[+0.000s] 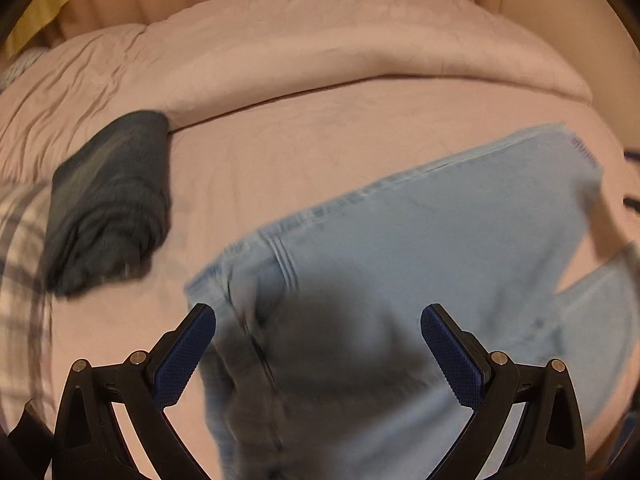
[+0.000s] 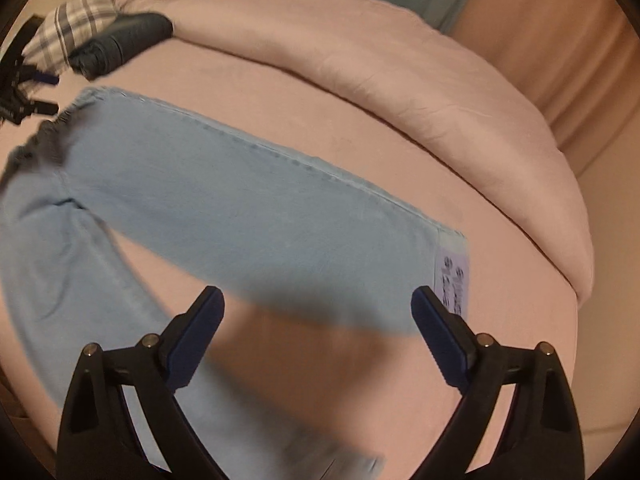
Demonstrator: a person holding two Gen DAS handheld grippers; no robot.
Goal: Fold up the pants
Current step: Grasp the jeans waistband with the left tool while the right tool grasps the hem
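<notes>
A: Where are the light blue pants (image 2: 224,200)?

B: Spread on the pink bed (image 2: 500,300), legs apart, the waist end nearest the dark folded garment (image 1: 112,200), which lies beside the plaid pillow (image 1: 20,248).

A: And the tongs?

B: The left tongs (image 1: 318,322) gape over the waist, gripping nothing. The right tongs (image 2: 316,300) gape too, above the labelled hem (image 2: 454,272).

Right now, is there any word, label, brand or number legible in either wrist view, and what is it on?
No text can be read.
Pale label at the hem of the light blue pants: dark marks, too blurred to read.
Same label from the left wrist: too small and blurred.
</notes>
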